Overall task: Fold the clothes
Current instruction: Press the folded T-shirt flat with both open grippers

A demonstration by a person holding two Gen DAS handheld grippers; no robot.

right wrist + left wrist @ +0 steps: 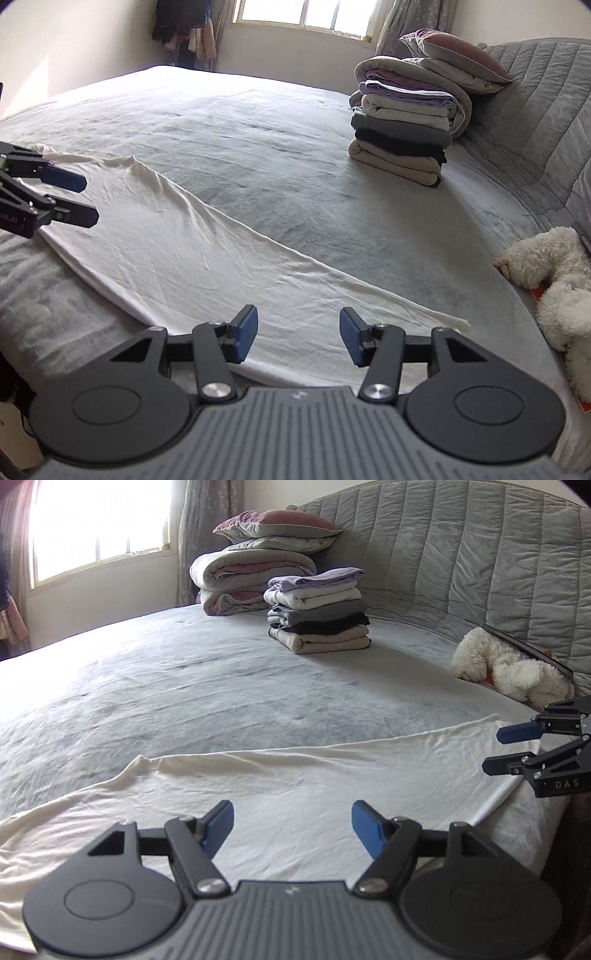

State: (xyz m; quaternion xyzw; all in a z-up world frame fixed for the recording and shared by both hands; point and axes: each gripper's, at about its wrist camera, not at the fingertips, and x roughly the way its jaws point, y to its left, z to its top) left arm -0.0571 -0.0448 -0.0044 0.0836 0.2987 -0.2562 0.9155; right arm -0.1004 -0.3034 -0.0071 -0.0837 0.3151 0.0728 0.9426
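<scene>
A cream-white garment [280, 794] [177, 236] lies flat along the near edge of the grey bed, folded lengthwise into a long band. My left gripper [292, 825] hovers over its near part, open, with nothing between the blue pads. My right gripper [298, 339] is open above the garment's other end, also with nothing in it. Each gripper shows in the other's view: the right gripper [493, 751] at the right edge, the left gripper [90, 199] at the left edge. A stack of folded clothes [317, 609] [402, 133] stands far back on the bed.
Rolled quilts and a pillow [255, 561] [443, 59] are piled behind the stack by the quilted grey headboard [461, 554]. A white plush toy [509, 668] [557, 277] lies at the bed's right side. Grey sheet [184, 686] spreads between garment and stack. A window [303, 14] lights the room.
</scene>
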